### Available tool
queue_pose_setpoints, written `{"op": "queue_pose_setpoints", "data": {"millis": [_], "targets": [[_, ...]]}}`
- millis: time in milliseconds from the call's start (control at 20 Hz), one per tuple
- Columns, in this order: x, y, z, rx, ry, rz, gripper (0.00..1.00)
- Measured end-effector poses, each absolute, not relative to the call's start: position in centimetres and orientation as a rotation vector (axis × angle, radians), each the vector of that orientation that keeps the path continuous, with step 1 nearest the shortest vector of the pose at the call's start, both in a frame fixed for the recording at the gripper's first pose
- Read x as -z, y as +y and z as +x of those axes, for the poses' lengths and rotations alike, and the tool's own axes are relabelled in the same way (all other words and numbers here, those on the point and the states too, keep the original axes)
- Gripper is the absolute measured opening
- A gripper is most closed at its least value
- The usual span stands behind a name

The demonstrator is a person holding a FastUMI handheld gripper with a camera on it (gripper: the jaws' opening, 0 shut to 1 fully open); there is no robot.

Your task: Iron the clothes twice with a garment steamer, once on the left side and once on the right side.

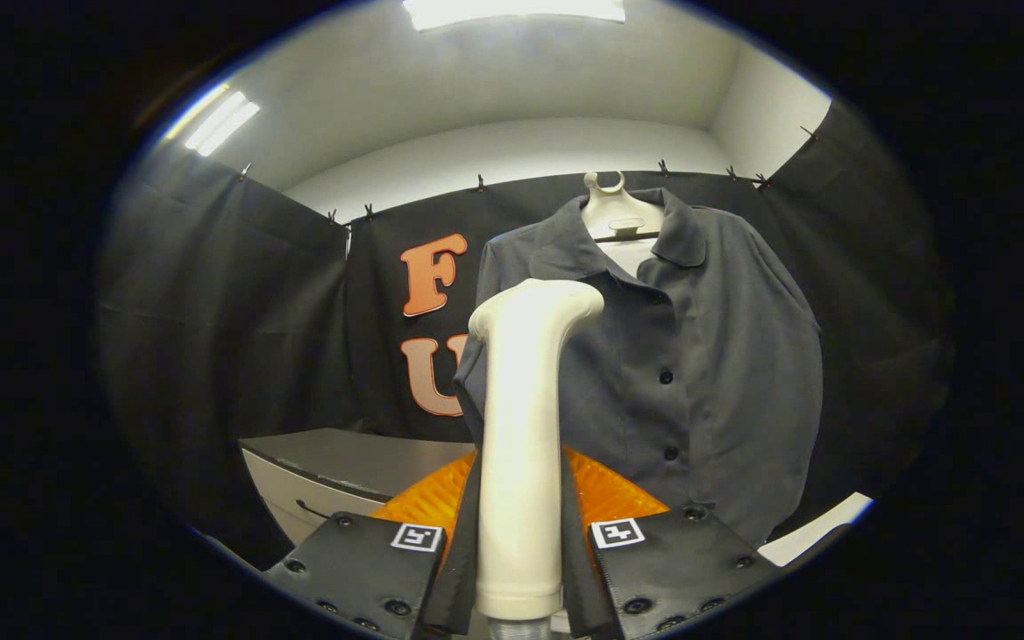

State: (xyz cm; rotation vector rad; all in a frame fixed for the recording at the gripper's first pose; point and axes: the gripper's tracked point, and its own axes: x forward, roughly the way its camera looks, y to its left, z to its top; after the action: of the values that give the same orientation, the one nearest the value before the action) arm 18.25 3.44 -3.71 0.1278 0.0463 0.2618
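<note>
A white garment steamer (pixel 521 427) stands upright between my fingers, its head bent toward the shirt. My gripper (pixel 519 542) is shut on the steamer's handle. Just beyond it hangs a dark grey button-up shirt (pixel 699 356) on a white hanger (pixel 619 213), in front of the black cloth wall. The steamer's head is level with the shirt's left chest area, close to the fabric; I cannot tell whether it touches. The steamer hides part of the shirt's left side.
A grey-topped white cabinet (pixel 334 462) stands low to the left of the shirt. A white edge (pixel 819 529) shows low to the right, below the shirt's hem. Black cloth walls close in the booth on all sides.
</note>
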Motion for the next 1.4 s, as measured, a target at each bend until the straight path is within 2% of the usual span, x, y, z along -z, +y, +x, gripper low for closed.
{"op": "queue_pose_setpoints", "data": {"millis": [350, 1400], "targets": [[7.0, 2.3, 20.1, -0.232, 0.102, 0.132, 0.47], [16.0, 1.7, 14.6, -0.198, 0.277, 0.137, 0.47]]}}
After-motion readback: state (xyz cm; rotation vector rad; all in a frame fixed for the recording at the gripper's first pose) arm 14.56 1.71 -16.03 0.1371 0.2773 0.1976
